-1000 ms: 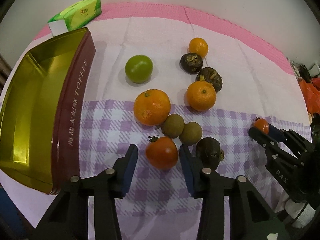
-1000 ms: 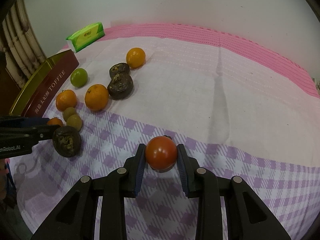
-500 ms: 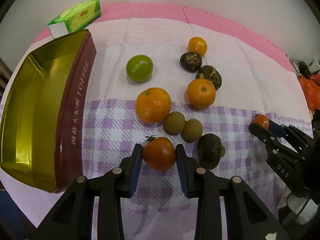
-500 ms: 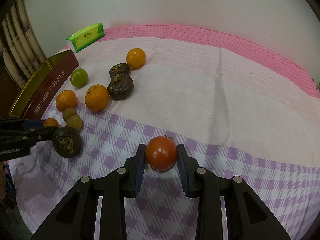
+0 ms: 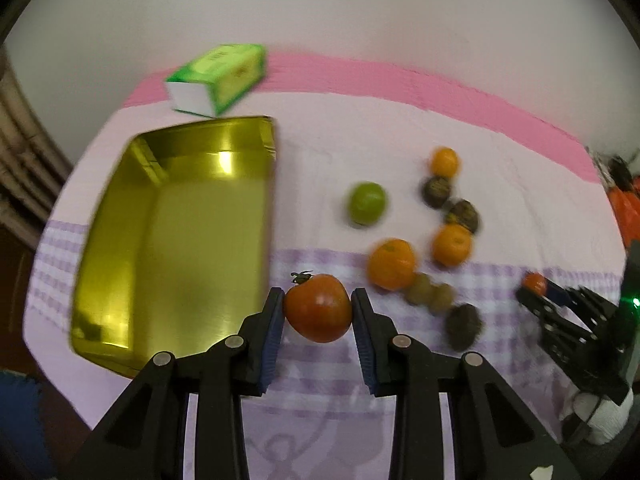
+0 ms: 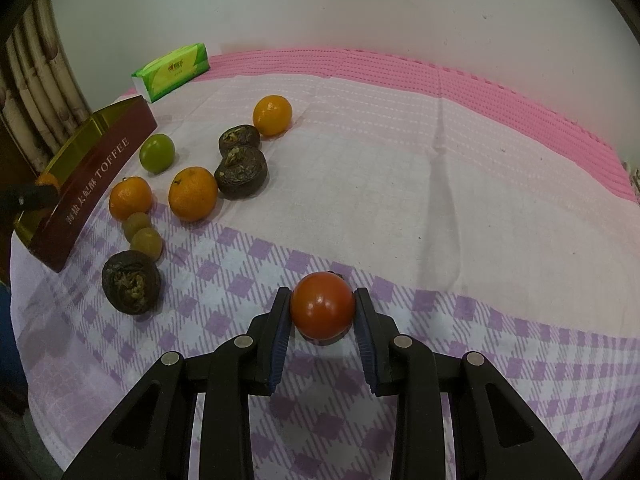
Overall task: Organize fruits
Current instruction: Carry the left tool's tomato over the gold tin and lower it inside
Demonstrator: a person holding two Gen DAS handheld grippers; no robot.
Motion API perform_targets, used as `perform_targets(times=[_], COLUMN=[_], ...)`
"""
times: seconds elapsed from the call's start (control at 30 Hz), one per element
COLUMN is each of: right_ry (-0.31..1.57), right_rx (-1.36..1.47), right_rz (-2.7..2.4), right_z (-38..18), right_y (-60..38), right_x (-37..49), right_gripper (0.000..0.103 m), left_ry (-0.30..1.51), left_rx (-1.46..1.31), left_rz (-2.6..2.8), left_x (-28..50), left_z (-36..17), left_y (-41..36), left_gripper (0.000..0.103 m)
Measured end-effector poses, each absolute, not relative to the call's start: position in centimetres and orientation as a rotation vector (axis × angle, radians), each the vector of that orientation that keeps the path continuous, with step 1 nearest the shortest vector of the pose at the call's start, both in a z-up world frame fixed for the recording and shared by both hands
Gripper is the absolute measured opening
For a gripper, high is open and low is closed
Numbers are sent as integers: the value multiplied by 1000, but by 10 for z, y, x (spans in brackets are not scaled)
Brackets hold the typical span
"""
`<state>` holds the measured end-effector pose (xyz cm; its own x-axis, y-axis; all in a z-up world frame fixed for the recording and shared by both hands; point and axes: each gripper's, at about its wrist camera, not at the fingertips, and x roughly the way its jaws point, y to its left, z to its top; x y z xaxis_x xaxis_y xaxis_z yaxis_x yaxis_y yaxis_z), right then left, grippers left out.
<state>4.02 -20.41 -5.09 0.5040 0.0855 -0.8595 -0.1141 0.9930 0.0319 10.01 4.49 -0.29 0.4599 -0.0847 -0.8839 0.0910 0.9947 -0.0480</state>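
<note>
My left gripper point(image 5: 318, 312) is shut on a red tomato point(image 5: 318, 314) with a dry green stem, held above the cloth just right of the gold toffee tin point(image 5: 180, 240). My right gripper point(image 6: 322, 312) is shut on a second red tomato point(image 6: 322, 305), low over the purple-checked cloth. On the cloth lie three oranges point(image 6: 193, 193), a green fruit point(image 6: 157, 153), two small brown fruits point(image 6: 146, 243) and three dark wrinkled fruits point(image 6: 130, 282). In the left wrist view the right gripper point(image 5: 538, 292) shows at the right edge with its tomato point(image 5: 535, 283).
A green tissue pack point(image 5: 218, 78) lies behind the tin near the pink band of the cloth point(image 6: 400, 68). The tin's maroon wall point(image 6: 96, 184) reads TOFFEE. A white wall stands behind the table. Orange items point(image 5: 624, 208) sit off the right edge.
My left gripper closed on the tomato, lifted it and carried it left toward the tin. The right gripper with its tomato stayed still.
</note>
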Motion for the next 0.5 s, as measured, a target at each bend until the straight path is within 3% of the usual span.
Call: perform_targets(times=[0.5], right_ry=[1034], right_rx=[-54], right_rz=[102], right_z=[-51], right_y=[-200], right_x=[41], right_gripper=[32], left_ry=[1159], left_rx=[-63], left_rz=[151], left_x=[117], left_z=[-40], left_y=[155], left_gripper=[30])
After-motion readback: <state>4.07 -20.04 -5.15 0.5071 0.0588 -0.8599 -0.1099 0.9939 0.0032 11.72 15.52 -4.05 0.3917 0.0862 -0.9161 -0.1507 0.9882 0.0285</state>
